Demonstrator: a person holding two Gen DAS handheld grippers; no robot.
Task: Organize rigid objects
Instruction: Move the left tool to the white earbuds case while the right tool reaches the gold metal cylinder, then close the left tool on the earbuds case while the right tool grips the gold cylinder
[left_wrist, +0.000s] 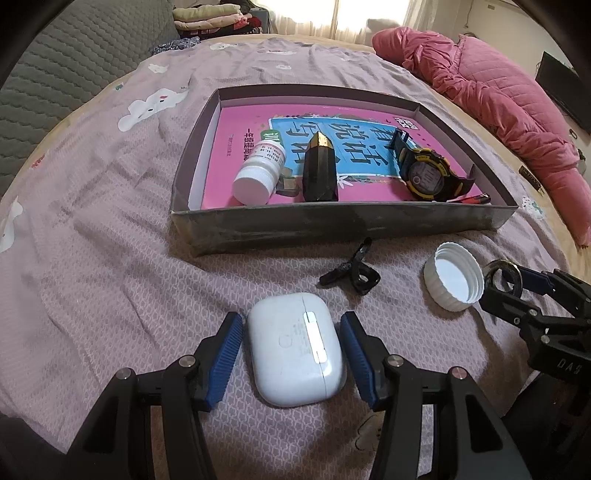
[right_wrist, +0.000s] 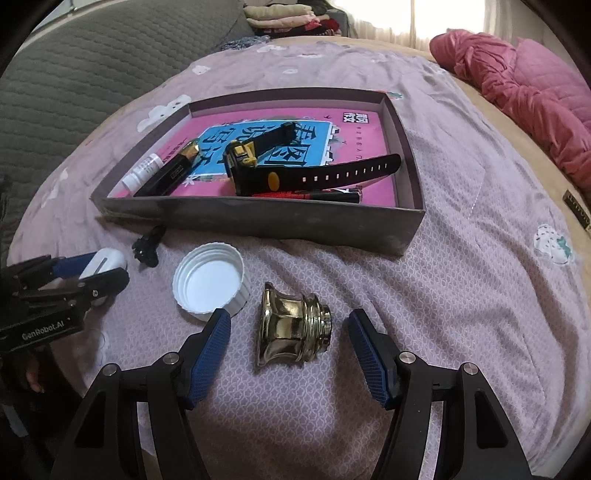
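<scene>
My left gripper (left_wrist: 291, 341) is open around a white earbud case (left_wrist: 295, 350) that lies on the purple bedspread; its blue pads (left_wrist: 225, 358) stand just off the case's sides. My right gripper (right_wrist: 290, 345) is open around a gold metal cap (right_wrist: 293, 332) that lies on its side. A white lid (right_wrist: 210, 280) and a black clip (left_wrist: 351, 271) lie between them. The grey box (left_wrist: 332, 221) behind holds a pink book, a white pill bottle (left_wrist: 258, 171), a black and gold tube (left_wrist: 319, 170), a yellow and black watch (left_wrist: 424, 173) and a red pen (right_wrist: 306, 194).
A pink quilt (left_wrist: 498, 92) lies bunched at the right of the bed. A grey quilted sofa back (left_wrist: 55, 74) stands at the left, with folded clothes (left_wrist: 207, 18) behind. The bed's edge runs along the right.
</scene>
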